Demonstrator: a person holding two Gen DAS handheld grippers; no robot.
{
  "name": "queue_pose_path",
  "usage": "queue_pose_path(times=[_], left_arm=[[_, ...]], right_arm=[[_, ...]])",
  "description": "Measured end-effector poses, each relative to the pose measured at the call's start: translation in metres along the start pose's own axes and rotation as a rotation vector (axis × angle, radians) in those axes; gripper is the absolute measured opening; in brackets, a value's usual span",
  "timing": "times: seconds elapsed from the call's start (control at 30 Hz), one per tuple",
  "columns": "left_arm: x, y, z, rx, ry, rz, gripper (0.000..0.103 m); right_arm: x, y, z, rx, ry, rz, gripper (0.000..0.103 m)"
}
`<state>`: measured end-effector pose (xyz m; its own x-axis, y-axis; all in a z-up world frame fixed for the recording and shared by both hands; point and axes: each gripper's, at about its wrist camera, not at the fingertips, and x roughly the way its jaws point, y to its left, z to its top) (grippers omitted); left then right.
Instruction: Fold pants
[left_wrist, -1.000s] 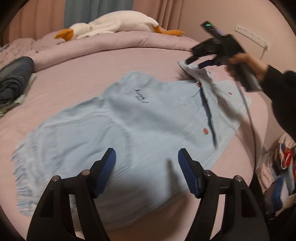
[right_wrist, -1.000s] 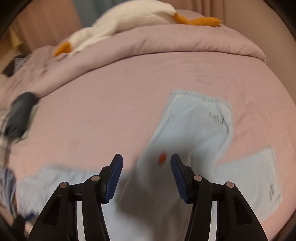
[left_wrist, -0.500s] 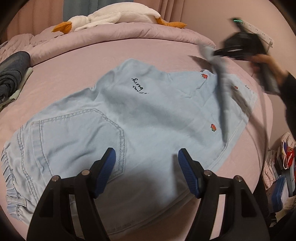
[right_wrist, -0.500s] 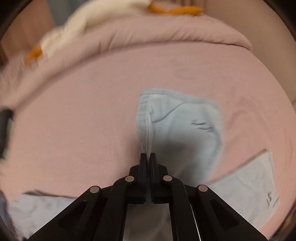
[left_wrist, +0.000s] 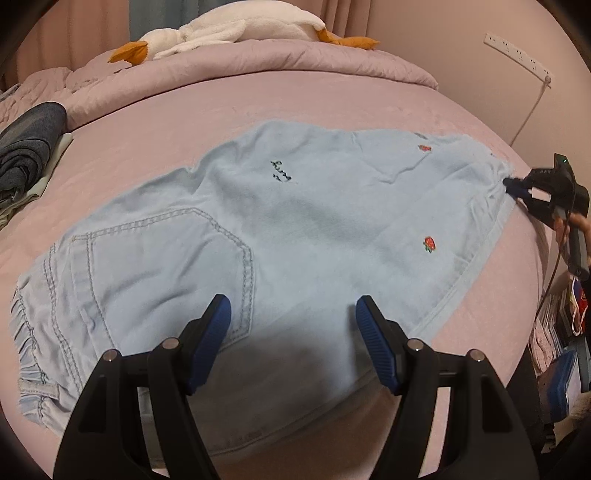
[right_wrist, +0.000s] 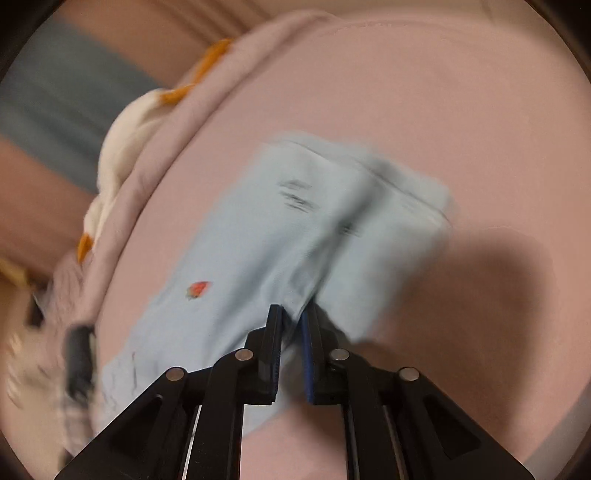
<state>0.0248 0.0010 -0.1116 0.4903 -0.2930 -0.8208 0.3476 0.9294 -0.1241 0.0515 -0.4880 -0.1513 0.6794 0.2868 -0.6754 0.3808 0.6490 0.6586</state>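
Observation:
Light blue denim pants lie spread on the pink bed, waistband at the left, leg hem at the right, with small strawberry marks and black script. My left gripper is open and empty, hovering over the pants near the back pocket. My right gripper shows at the right edge of the bed, at the hem. In the blurred right wrist view the right gripper is nearly shut, with a fold of the pants between its fingers.
A rolled pink duvet with a white plush goose lies at the head of the bed. Folded dark clothes sit at the left. A power strip hangs on the wall. Clutter stands beside the bed at the right.
My right gripper has carried the held leg edge over to the right and lowered it, so the pants now lie flatter. It has dropped to the bed's right edge. The left gripper stayed open.

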Motion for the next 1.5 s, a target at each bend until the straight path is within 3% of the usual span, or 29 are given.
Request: queue_pose_path(times=[0.07,0.17,0.27,0.43,0.7,0.83,1.23,1.5], left_arm=[[-0.003,-0.001,-0.002,0.021,0.015,-0.014,0.070],[-0.009,-0.003,-0.009,0.086,0.036,-0.043,0.070],[-0.010,-0.008,-0.013,0.156,0.055,-0.019,0.070],[-0.008,-0.029,-0.003,0.240,0.042,-0.041,0.069],[0.020,-0.113,0.026,0.430,0.018,-0.156,0.069],[0.040,-0.144,0.032,0.527,0.035,-0.138,0.063],[0.053,-0.136,0.056,0.456,0.095,-0.186,0.062],[0.042,-0.136,0.055,0.508,0.069,-0.136,0.063]], right_arm=[[-0.010,-0.014,0.001,0.105,-0.031,0.100,0.011],[-0.020,-0.015,0.007,0.120,-0.066,0.120,0.025],[-0.027,-0.015,0.012,0.133,-0.091,0.119,0.036],[-0.013,-0.014,0.020,0.129,-0.076,0.073,0.037],[0.006,0.004,0.025,0.073,-0.041,0.035,0.037],[0.004,-0.004,0.026,0.080,-0.031,0.054,0.037],[0.013,-0.002,0.039,0.030,0.006,0.070,0.037],[0.017,-0.004,0.045,0.026,0.011,0.084,0.037]])
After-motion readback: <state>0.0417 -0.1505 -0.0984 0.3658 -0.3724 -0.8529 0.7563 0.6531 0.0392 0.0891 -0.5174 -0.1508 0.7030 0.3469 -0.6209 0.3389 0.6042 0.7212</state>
